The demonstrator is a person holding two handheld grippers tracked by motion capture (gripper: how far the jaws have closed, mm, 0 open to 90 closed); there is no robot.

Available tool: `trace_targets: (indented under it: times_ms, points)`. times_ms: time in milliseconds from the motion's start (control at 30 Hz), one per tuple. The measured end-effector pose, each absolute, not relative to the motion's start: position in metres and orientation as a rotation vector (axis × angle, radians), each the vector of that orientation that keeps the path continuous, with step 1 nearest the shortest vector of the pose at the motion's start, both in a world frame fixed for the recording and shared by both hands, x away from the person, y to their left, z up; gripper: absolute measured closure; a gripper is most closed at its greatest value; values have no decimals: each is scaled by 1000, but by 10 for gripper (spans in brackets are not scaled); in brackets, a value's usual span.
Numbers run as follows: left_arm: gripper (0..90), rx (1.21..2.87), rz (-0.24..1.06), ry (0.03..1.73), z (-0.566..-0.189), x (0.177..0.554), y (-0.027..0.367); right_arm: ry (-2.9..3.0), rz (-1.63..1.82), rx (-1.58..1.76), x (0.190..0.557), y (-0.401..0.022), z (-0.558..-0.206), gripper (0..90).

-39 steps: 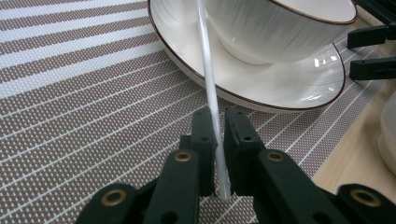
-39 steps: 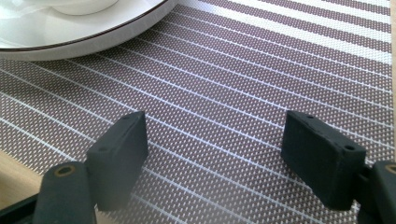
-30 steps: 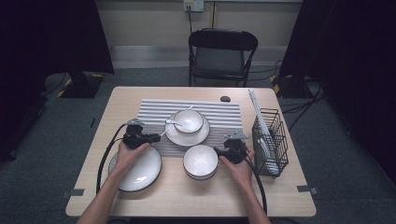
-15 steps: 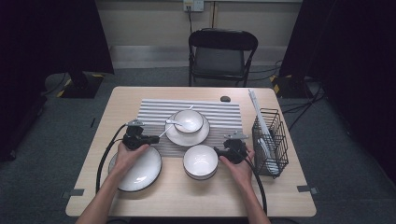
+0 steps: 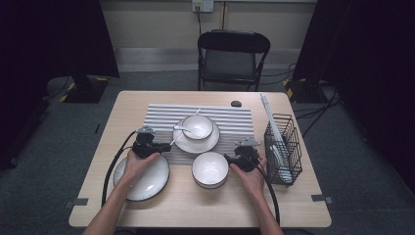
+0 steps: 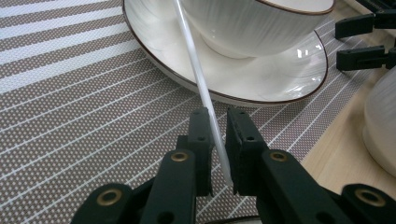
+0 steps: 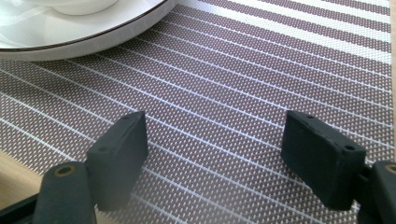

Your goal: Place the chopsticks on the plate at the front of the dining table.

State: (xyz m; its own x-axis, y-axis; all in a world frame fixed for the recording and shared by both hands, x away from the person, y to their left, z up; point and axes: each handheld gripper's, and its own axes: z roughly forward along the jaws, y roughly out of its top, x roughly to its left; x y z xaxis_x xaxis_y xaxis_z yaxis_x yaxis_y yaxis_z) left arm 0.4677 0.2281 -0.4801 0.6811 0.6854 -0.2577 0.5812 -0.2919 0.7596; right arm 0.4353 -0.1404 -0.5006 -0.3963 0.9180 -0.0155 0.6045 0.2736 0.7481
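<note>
A white spoon [image 5: 180, 129] rests with its bowl end in a small white bowl [image 5: 198, 126], which sits on a dark-rimmed plate [image 5: 195, 143] on the striped mat [image 5: 235, 117]. My left gripper [image 5: 164, 146] is at the plate's left edge. In the left gripper view its jaws [image 6: 219, 140] pinch the spoon's thin white handle [image 6: 196, 70] near its tip. They have just eased open slightly, with the handle still between them. My right gripper [image 5: 230, 159] stands open over the mat [image 7: 233, 84], beside an empty white bowl [image 5: 209, 169], with nothing between its jaws [image 7: 215, 144].
A large white plate [image 5: 147, 183] lies under my left hand at the front left. A black wire rack [image 5: 284, 147] holding white utensils stands at the right edge. A small dark object [image 5: 236, 103] lies beyond the mat. A folding chair [image 5: 232, 54] is behind the table.
</note>
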Motion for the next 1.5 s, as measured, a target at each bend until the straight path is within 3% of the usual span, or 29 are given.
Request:
trace_targets:
  times_ms: [433, 767, 1500]
  points:
    - [772, 1949, 114, 991, -480, 469, 234, 2100, 932, 1370, 435, -140, -501, 219]
    - [547, 1947, 154, 998, -474, 467, 240, 2100, 932, 1371, 435, -140, -501, 219]
    - [339, 1915, 189, 957, -455, 452, 249, 2099, 934, 1372, 435, -140, -501, 218]
